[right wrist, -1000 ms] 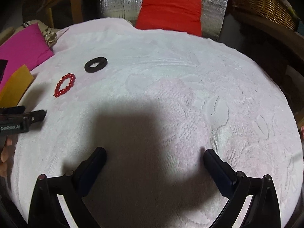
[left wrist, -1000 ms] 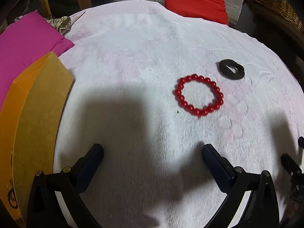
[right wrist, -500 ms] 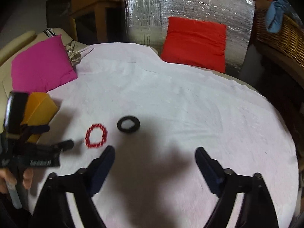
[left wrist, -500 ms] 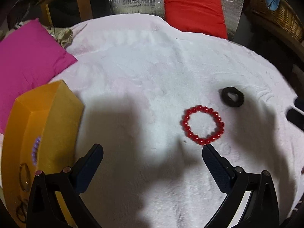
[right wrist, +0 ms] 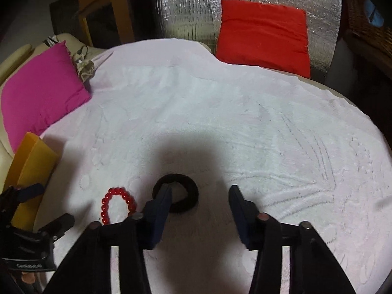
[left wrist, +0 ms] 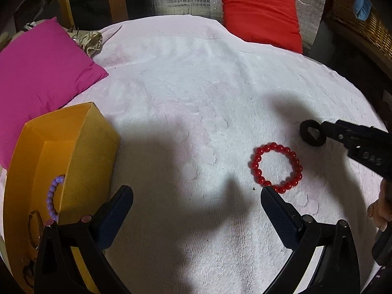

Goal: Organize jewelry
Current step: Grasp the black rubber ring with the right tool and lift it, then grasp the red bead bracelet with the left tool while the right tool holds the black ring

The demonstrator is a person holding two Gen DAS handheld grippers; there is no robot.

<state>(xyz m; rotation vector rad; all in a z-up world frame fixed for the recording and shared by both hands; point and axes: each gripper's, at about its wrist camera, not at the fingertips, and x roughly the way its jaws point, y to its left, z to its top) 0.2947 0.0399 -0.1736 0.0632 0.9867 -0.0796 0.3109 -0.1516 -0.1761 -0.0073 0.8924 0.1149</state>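
A red bead bracelet (left wrist: 275,168) lies on the white towel, just past my open left gripper (left wrist: 196,196) and by its right finger. A black ring-shaped band (left wrist: 312,133) lies beyond it. In the right wrist view the black band (right wrist: 181,196) sits between the fingers of my open right gripper (right wrist: 199,192), with the left finger over its left side, and the red bracelet (right wrist: 117,204) lies left of it. An orange box (left wrist: 61,161) at the left holds a purple bead bracelet (left wrist: 52,197).
A magenta cushion (left wrist: 41,73) lies at the far left and a red cushion (left wrist: 262,12) at the back against silver foil. A wicker basket (left wrist: 362,12) stands at the back right. The towel (left wrist: 196,85) covers the round surface.
My right gripper has moved left and down to the black band and now straddles it. My left gripper has pulled back toward the box, so the red bracelet sits closer to its right finger.
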